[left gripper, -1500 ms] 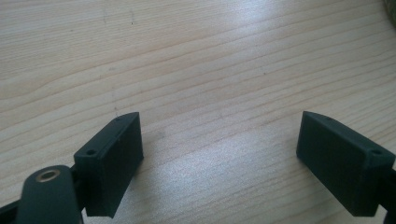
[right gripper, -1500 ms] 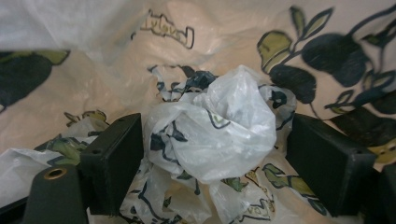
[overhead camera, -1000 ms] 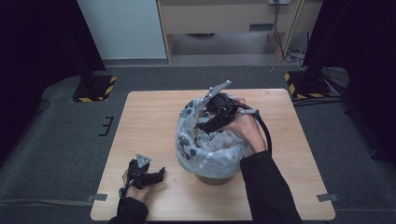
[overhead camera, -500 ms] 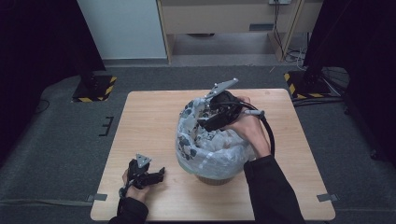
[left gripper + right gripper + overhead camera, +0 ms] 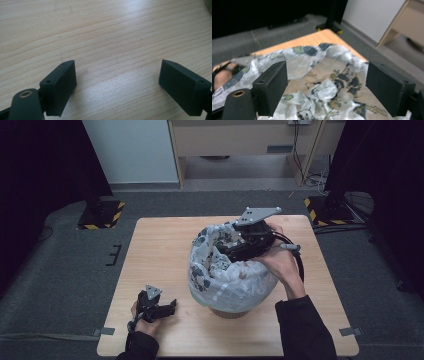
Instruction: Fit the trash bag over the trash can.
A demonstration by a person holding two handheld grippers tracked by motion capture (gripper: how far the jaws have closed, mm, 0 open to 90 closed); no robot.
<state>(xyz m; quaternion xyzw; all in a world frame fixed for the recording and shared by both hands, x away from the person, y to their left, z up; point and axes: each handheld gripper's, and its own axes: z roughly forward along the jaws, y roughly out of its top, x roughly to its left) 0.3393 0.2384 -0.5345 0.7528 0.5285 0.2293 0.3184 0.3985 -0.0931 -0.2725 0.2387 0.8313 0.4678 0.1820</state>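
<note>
Crinkled glossy plastic bag, matt black tongs, smooth wooden table

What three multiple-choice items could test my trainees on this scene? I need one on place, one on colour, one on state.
1. Where is the left claw?
A. low over the table, beside the bin
B. inside the bag
C. on the floor

2. What colour is the bag lining the bin?
A. plain black
B. white with dark leaf print
C. solid red

3. How do the right claw's jaws stand?
A. shut on the bag
B. shut, holding nothing
C. open, holding nothing

Answers: 1 A, the left gripper view has wood below its jaws; 2 B, the print shows clearly; 3 C, both jaws stand wide above the bag.
</note>
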